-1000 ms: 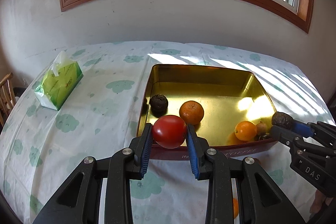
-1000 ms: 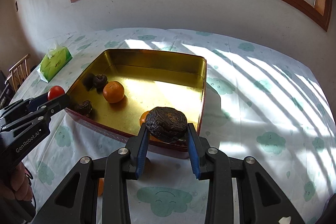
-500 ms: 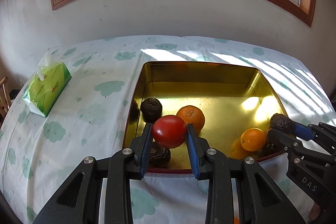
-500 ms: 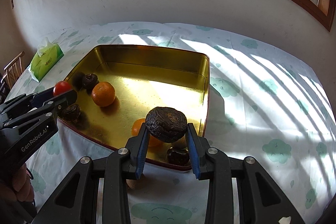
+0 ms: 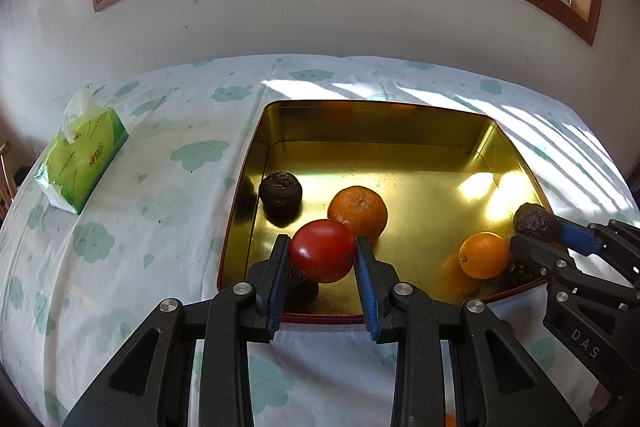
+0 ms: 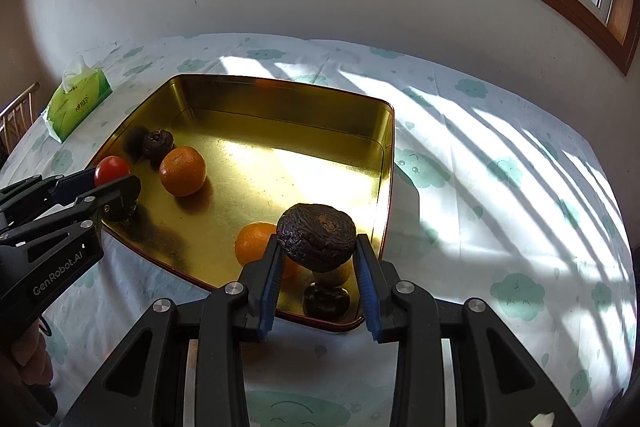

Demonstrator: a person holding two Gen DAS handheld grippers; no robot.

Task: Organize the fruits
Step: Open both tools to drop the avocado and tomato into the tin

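Hiding a dark fruit [image 5: 300, 287] behind its tomato [image 5: 322, 250], left gripper [image 5: 322, 259] clamps it – right gripper [image 6: 317, 251] grips wrinkled fruit [image 6: 316, 235].

"GenRobot.AI" on left gripper [image 6: 116, 183]; "DAS" on right gripper [image 5: 538, 227].

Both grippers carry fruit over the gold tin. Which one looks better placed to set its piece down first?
Probably the left. Its tomato hangs over bare tin floor, with only a dark fruit below to the left. The right gripper's wrinkled dark fruit sits above fruit crowded in the near corner.
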